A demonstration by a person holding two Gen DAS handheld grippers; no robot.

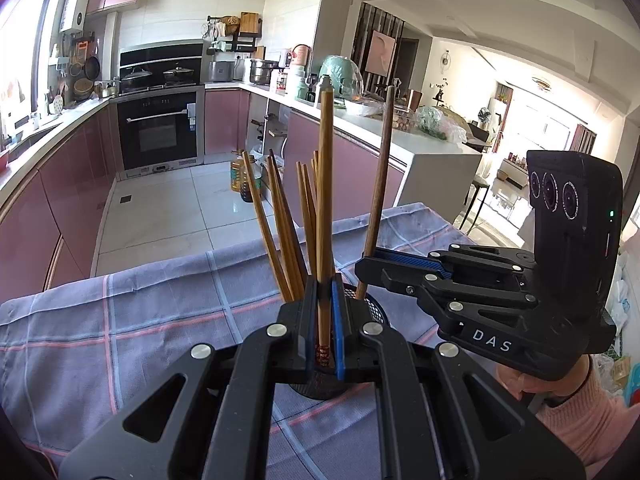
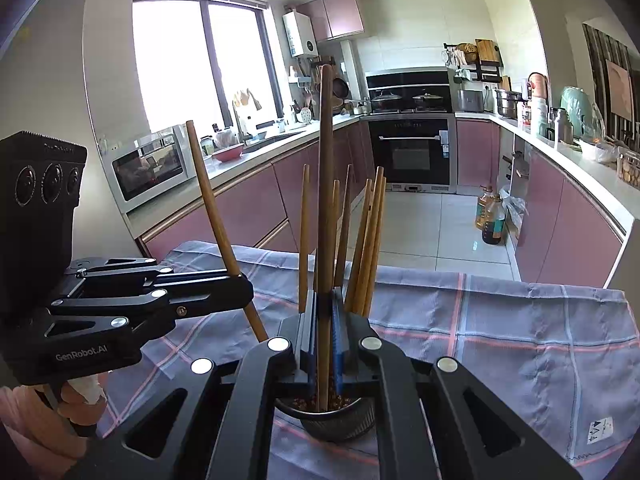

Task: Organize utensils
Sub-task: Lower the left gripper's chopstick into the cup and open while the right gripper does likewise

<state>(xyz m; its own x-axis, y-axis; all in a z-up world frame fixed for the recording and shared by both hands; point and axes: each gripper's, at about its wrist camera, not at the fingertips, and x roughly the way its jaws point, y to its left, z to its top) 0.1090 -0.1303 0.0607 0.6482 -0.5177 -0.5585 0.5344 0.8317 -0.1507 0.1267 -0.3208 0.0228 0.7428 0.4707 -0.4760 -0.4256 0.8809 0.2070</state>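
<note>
A black mesh holder [image 1: 374, 312] [image 2: 340, 420] stands on the table with several brown chopsticks [image 1: 288, 232] [image 2: 370, 240] upright in it. My left gripper [image 1: 325, 300] [image 2: 242, 290] is shut on a light-brown chopstick [image 1: 325, 200] [image 2: 208, 200], which is held upright with its patterned lower end down at the holder's mouth. My right gripper [image 2: 325, 308] [image 1: 366, 266] is shut on a darker chopstick [image 2: 326, 180] [image 1: 382, 172] whose lower end reaches into the holder. The two grippers meet over the holder from opposite sides and hide most of it.
A blue-grey checked cloth [image 1: 120, 340] [image 2: 520, 340] covers the table, whose far edge drops to a tiled floor. Oil bottles [image 2: 490, 220] stand on the floor by the pink cabinets. A hand in a pink sleeve [image 1: 580, 412] holds the right gripper.
</note>
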